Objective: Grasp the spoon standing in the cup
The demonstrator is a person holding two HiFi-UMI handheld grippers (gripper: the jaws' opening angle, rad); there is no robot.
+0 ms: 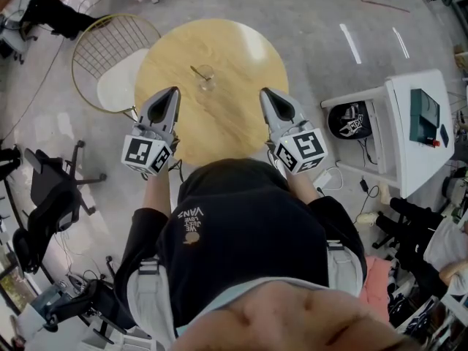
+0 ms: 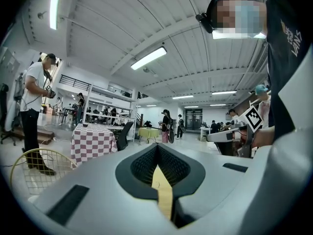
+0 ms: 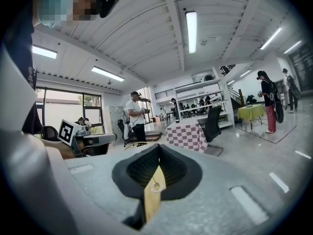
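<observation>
Pale wooden round tabletop [image 1: 241, 119], small clear glass cup [image 1: 208, 82] near its middle, thin metal spoon [image 1: 196, 70] leaning inside. Left gripper [image 1: 172, 93] and right gripper [image 1: 265, 95] hover at the near edge, fingers pressed together, empty. Approach stage, I'd say: one must spread, then reach.

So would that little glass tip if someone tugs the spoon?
Probably: the glass looks small and light, and the spoon leans past its rim, so a sideways tug could tip it. Clear glass is likely slippery and breakable.
</observation>
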